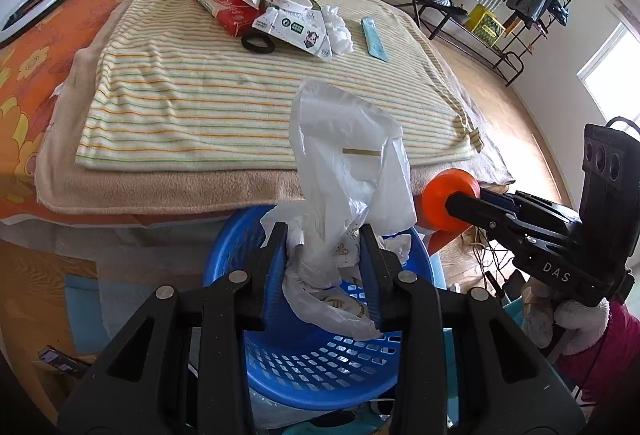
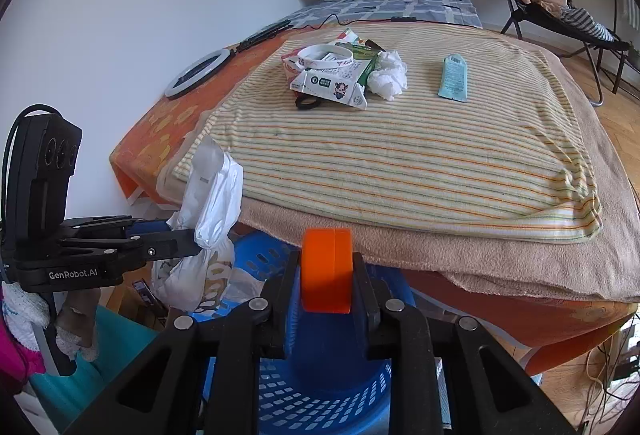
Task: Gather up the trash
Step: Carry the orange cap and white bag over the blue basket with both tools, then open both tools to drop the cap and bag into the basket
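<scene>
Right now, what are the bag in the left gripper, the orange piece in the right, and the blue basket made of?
Bag: thin translucent plastic film, crinkled and glossy. Orange piece: looks like hard matte plastic, smooth with a centre seam; unsure. Blue basket: moulded plastic, slightly glossy, perforated walls.

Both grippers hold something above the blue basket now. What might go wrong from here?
The plastic bag in the left gripper billows well above the basket; released, it may catch on the rim. The orange roll in the right gripper might roll off the rim.
</scene>
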### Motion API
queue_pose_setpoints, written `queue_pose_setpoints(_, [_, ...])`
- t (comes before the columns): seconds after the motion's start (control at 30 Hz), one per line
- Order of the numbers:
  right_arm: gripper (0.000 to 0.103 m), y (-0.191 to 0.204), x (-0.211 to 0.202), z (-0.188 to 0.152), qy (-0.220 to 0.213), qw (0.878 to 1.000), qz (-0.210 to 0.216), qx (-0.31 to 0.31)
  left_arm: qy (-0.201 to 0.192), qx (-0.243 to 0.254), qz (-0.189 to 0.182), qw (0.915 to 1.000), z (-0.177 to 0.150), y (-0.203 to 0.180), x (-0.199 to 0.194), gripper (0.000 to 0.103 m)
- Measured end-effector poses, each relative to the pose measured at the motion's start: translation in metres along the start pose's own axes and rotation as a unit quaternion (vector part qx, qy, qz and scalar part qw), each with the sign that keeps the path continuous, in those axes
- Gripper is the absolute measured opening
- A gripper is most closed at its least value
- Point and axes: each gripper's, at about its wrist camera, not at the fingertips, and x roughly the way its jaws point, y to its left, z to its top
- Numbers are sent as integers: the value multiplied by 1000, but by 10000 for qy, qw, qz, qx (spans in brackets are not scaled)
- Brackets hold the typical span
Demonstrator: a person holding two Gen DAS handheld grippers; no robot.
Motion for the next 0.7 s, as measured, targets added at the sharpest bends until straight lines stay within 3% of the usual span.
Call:
queue_pose_setpoints(0.33, [22,-1,14,-40,358,9993,-81,16,547,291,163,9979,-45,-10,28,34])
queue_pose_setpoints(0.63, [22,2,30,-57,625,9979,-145,-82,801,493,402,9948,-58,-14,46,36])
queue_pose_setpoints(0.7, [23,2,33,-60,665,9976,-167,-93,819,578,490,9938,-59,-15,49,41])
